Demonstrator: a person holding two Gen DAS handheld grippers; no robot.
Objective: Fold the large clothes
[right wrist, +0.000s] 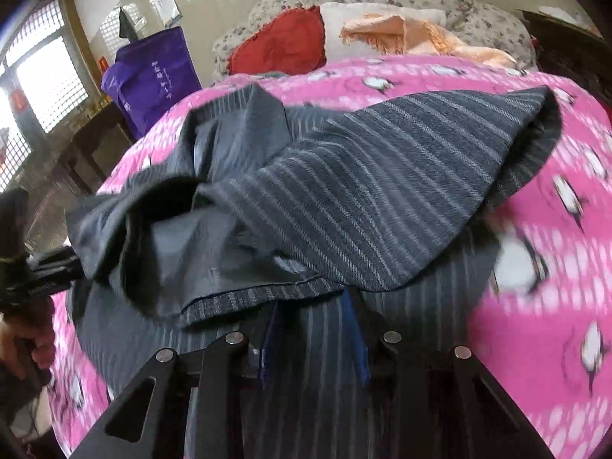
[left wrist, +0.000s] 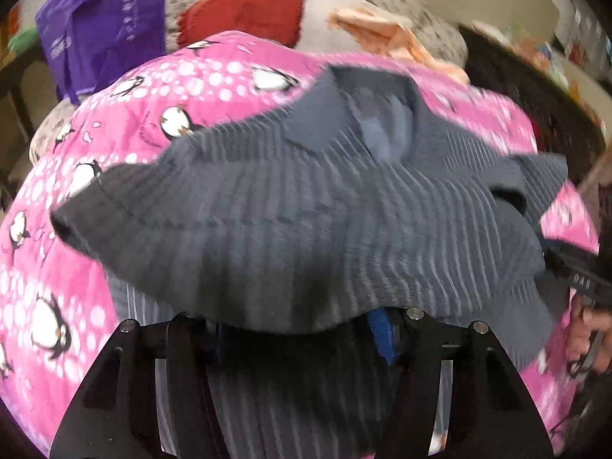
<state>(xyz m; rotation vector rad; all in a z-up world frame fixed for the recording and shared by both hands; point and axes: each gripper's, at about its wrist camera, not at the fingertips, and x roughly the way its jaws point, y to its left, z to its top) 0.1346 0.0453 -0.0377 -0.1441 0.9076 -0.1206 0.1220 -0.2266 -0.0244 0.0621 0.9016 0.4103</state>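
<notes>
The striped grey jacket [left wrist: 306, 206] lies on the pink penguin blanket [left wrist: 57, 287] covering the bed, with its lower part lifted and doubled over toward the collar [left wrist: 382, 122]. You hold that lifted hem with both tools: the left gripper [left wrist: 302, 325] and the right gripper [right wrist: 311, 313] each sit under the raised fold, jaws pinched on the cloth's edge as far as the blue pads show, though the fabric hides the tips.

To do this fold well, carry both hands forward at the same pace so the hem lands square across the shoulders. Keep the edge taut between the grippers; the left side, near the dark lining [right wrist: 160, 260], looks bunched and may crease. Lower before you let go, and avoid dragging the bottom layer, which could slide on the fleece.
</notes>
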